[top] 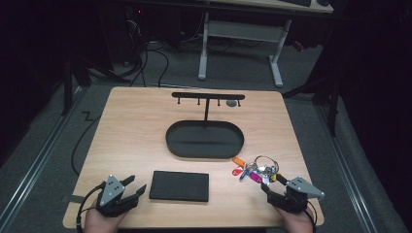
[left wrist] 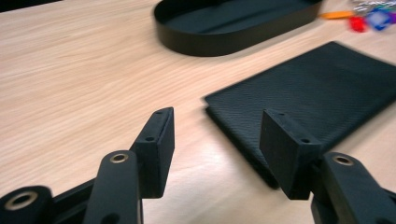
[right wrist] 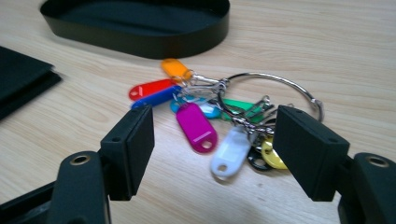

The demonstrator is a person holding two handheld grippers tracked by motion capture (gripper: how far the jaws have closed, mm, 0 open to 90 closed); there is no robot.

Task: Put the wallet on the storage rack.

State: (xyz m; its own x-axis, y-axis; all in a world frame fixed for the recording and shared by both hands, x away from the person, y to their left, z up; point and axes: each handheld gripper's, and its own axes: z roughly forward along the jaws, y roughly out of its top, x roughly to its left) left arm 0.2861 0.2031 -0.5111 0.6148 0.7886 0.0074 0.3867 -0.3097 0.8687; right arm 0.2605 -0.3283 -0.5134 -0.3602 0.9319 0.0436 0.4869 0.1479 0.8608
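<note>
My right hand-held gripper (top: 271,187) sits at lower right of the high view, jaws spread, nothing pinched. The key bunch (top: 255,170) lies flat on the table (top: 131,136) just up-left of it. In the right gripper view the key bunch (right wrist: 219,121) is ahead of the spread jaws, coloured tags fanned out, metal ring toward the right; the white and yellow tags are nearest the right jaw, whether touching I can't tell.

My left hand-held gripper (top: 133,187) is at lower left of the high view, jaws spread too, holding nothing. The black wallet (top: 179,186) lies flat just right of it, between the two grippers. In the left gripper view the wallet's near corner (left wrist: 299,98) sits ahead of the right jaw.

The oval black tray (top: 204,140) is mid-frame, above the wallet and near the keys, with a black hook stand (top: 208,97) rising from it. Nothing blocks the way between right gripper and keys. Desk legs (top: 277,63) stand on the floor beyond the table.
</note>
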